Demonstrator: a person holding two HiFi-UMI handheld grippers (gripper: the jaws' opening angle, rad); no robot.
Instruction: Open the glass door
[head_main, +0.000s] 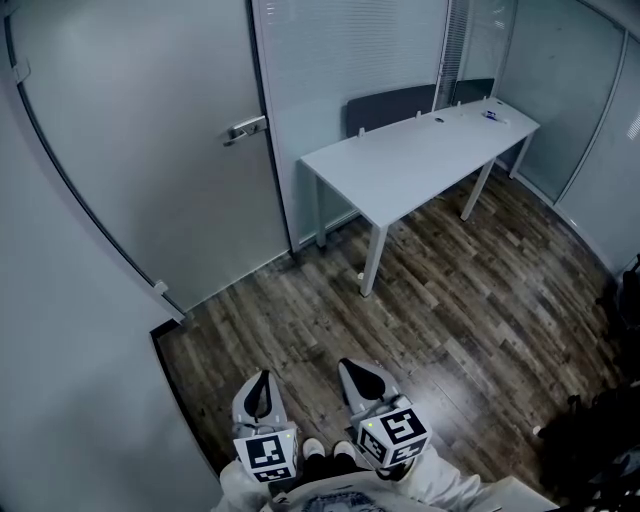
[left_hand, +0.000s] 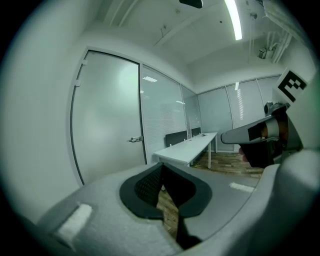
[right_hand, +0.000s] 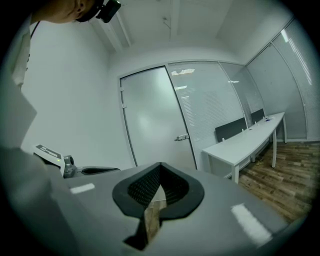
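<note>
The frosted glass door (head_main: 150, 150) stands closed in its dark frame at the upper left of the head view, with a metal lever handle (head_main: 245, 129) on its right side. Both grippers hang low near the person's body, well short of the door. My left gripper (head_main: 261, 385) is shut with nothing in it, and my right gripper (head_main: 358, 375) beside it is shut and empty too. In the left gripper view the door (left_hand: 107, 120) and handle (left_hand: 134, 139) lie far beyond the closed jaws (left_hand: 161, 169). The right gripper view shows the handle (right_hand: 181, 137) above its closed jaws (right_hand: 160, 169).
A white table (head_main: 420, 160) stands right of the door, with dark chairs (head_main: 390, 105) behind it against a glass partition (head_main: 350, 50). A plain white wall (head_main: 70, 380) runs along the left. Dark wood floor (head_main: 330, 310) lies between me and the door. Dark objects (head_main: 600, 430) sit at the right edge.
</note>
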